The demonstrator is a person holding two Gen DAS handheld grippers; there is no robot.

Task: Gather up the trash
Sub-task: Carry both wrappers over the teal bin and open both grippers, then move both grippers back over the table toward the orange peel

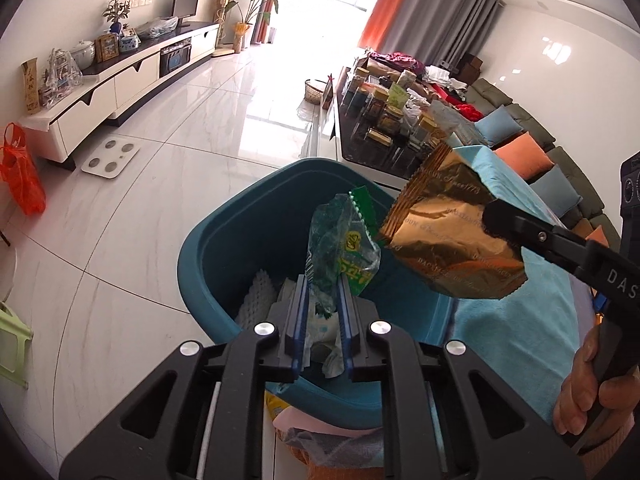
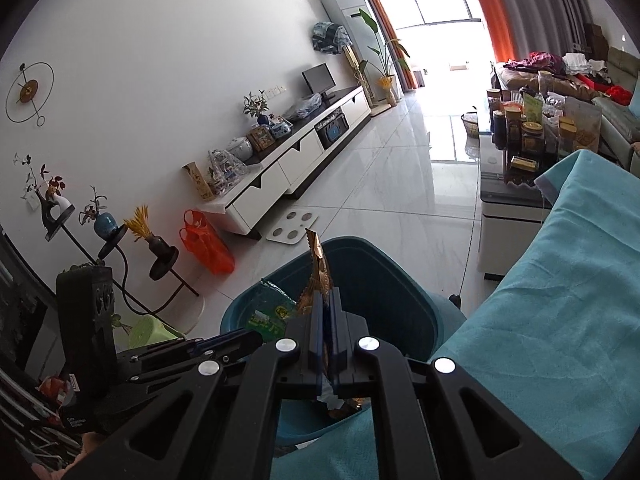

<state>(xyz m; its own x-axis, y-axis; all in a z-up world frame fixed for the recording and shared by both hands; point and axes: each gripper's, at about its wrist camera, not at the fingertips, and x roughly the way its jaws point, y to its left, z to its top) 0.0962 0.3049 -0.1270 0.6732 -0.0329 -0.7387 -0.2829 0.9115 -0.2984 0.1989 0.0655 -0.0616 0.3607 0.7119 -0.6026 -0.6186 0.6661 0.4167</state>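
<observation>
A teal bin [image 1: 208,248] stands on the floor right below both grippers, with white tissue and a white foam net [image 1: 256,300] inside. My left gripper [image 1: 323,280] is shut on a crumpled green wrapper [image 1: 344,240], which sticks up from its blue pads over the bin's opening. From the right, my right gripper [image 1: 492,216] is shut on a gold foil wrapper [image 1: 448,232], also above the bin. In the right wrist view, the right gripper [image 2: 327,292] pinches the gold wrapper [image 2: 318,260] over the bin [image 2: 384,280]. The left gripper [image 2: 256,338] and the green wrapper [image 2: 268,312] are at its left.
A teal cloth [image 2: 560,300] covers the surface just right of the bin. Beyond it is a low table crowded with jars [image 1: 384,128]. On the floor to the left lie a white scale [image 1: 110,156], an orange bag [image 1: 22,172] and a green stool [image 1: 12,340]. A hand [image 1: 592,392] grips the right tool.
</observation>
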